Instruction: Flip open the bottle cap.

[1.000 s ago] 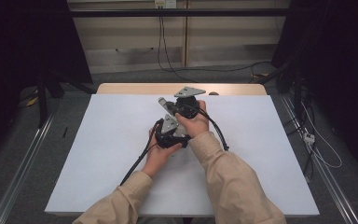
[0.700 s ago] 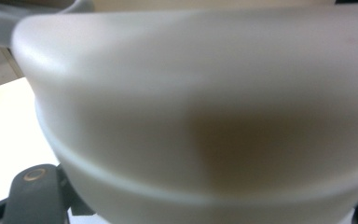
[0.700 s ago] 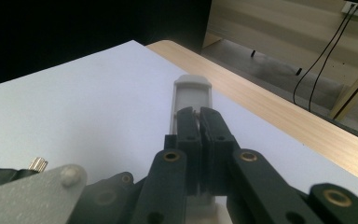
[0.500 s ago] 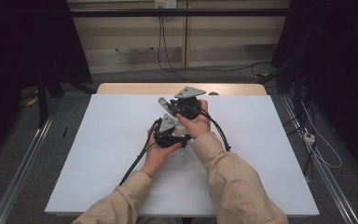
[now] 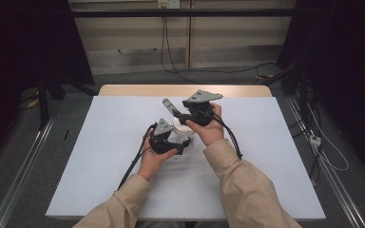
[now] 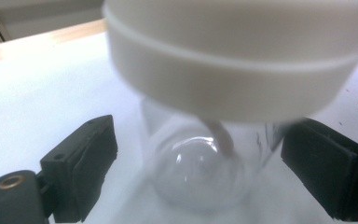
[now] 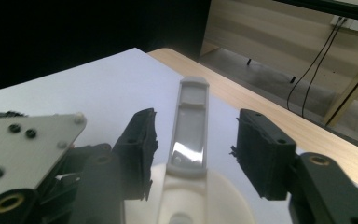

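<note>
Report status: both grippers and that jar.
Left gripper open, jaws just opened, clear jar between, unpressed. Right gripper open, jaws just opened, flanking grey handle on white lid. Nothing in the way.

You're in a lab recording bay: white-topped table (image 5: 100,156), black curtains (image 5: 24,57) both sides, floor rails (image 5: 21,171), cables (image 5: 164,42) from wall socket (image 5: 168,4)
</note>
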A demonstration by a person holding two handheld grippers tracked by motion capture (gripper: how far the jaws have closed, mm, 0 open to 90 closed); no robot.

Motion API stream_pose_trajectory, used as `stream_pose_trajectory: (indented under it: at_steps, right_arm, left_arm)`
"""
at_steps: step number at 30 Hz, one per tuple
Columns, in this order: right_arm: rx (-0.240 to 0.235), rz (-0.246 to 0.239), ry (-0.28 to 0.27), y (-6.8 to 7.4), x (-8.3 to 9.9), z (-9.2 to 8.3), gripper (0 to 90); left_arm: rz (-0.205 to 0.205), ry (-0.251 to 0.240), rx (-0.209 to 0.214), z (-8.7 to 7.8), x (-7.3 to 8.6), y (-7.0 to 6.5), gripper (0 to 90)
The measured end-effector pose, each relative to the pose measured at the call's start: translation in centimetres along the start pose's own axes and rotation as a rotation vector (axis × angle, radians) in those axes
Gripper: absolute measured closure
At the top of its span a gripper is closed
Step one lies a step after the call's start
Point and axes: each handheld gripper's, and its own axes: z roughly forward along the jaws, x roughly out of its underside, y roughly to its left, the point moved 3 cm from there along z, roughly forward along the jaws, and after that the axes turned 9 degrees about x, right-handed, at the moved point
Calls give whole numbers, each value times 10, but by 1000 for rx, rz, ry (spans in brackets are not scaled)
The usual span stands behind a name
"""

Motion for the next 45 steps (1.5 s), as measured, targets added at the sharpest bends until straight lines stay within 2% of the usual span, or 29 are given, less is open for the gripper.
stream_pose_trajectory:
  at_steps: [5, 9, 17, 21, 28, 30, 35, 40, 45]
  right_arm:
    - [-5, 17, -7, -3, 7, -19, 333]
    - [-9, 25, -7, -7, 17, -33, 275]
    - [-11, 71, -2, -19, 48, -60, 210]
    - [-4, 66, 11, -23, 61, -74, 195]
    - [1, 81, 16, -28, 82, -90, 173]
    - [5, 79, 25, -28, 88, -93, 172]
    - [8, 82, 33, -29, 103, -101, 168]
    - [12, 81, 42, -31, 113, -109, 160]
    - [15, 85, 44, -32, 121, -119, 151]
  left_arm:
    - [15, 20, 18, -13, 1, -4, 95]
    - [-1, 2, 31, -23, 1, -5, 95]
    - [6, -7, 44, -43, 0, -7, 75]
    - [14, -8, 57, -56, 2, -8, 73]
    - [-6, -22, 66, -75, 7, -6, 66]
    - [-26, -30, 68, -80, 10, -5, 66]
    - [-13, -22, 66, -92, 15, -3, 65]
    - [-8, -18, 62, -102, 21, -1, 67]
    - [-26, -21, 68, -111, 27, 0, 65]
